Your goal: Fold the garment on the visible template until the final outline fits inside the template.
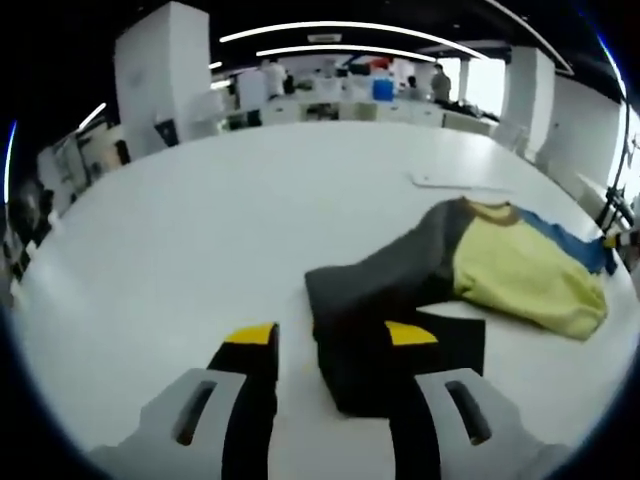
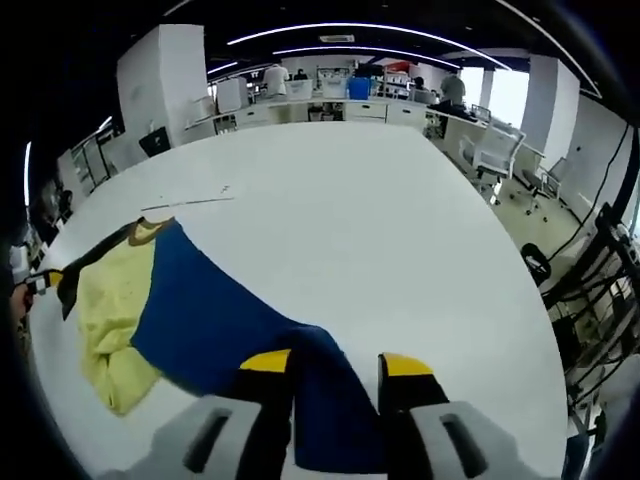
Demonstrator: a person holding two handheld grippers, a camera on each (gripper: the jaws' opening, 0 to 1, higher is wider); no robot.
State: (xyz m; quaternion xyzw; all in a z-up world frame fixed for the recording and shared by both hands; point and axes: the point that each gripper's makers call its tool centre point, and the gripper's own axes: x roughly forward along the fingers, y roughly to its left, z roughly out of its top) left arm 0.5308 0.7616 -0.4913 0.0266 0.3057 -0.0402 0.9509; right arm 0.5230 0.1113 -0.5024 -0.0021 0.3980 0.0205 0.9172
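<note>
garment (image 1: 480,265) lies crumpled on the white tabletop (image 1: 220,230), a shirt with yellow body, grey sleeve on one side, blue sleeve on the other, mustard collar (image 1: 492,210) at the far end. in the left gripper view the grey sleeve (image 1: 385,290) stretches toward the camera and its end runs down between the left tool (image 1: 328,345) jaws, which stand apart on either side of the cloth, yellow tips up; cannot tell if they pinch it. a dark black patch (image 1: 450,340) sits under the sleeve end, just beside the right-hand jaw. in the right gripper view the blue sleeve (image 2: 225,320) runs from the yellow body (image 2: 105,310) toward the camera and passes between the right tool (image 2: 335,365) jaws, cloth filling the gap between the yellow tips, so it looks clamped on the sleeve. a thin flat white sheet (image 1: 465,182) lies on the tabletop beyond the collar, apart from the shirt. background is an open office, white pillar (image 2: 160,85), benches with a blue box (image 2: 358,88), people standing far back, white chair (image 2: 495,150) and black frames (image 2: 600,290) past the tabletop edge
</note>
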